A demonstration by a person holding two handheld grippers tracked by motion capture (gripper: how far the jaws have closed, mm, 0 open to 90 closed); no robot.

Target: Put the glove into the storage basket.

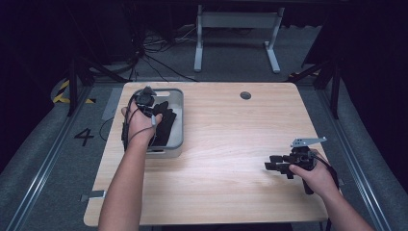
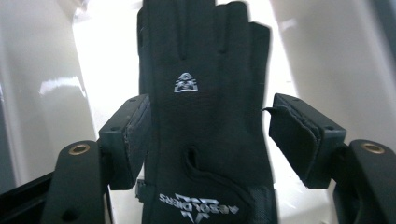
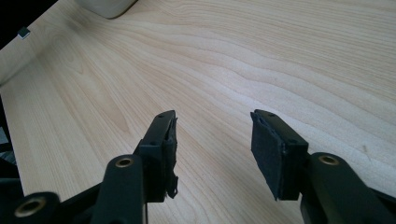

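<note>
A grey bin (image 1: 179,120) stands at the table's back left with black gloves (image 1: 166,120) lying in it. My left gripper (image 1: 144,98) hangs over the bin, pointing down into it. In the left gripper view, a black glove (image 2: 205,56) with white logos lies flat on the pale bin floor (image 2: 336,56). My left gripper (image 2: 210,100) is open astride the glove: the left pad (image 2: 137,135) is at its edge and the right pad (image 2: 292,135) stands apart. My right gripper (image 1: 270,162) is at the front right, and its open jaws (image 3: 212,114) hold nothing over the bare wood (image 3: 261,51).
The wooden table (image 1: 226,139) has a round hole (image 1: 245,95) near its back edge. A corner of the bin (image 3: 107,5) shows far off in the right gripper view. A white desk frame (image 1: 235,38) and cables (image 1: 154,53) stand on the floor beyond the table.
</note>
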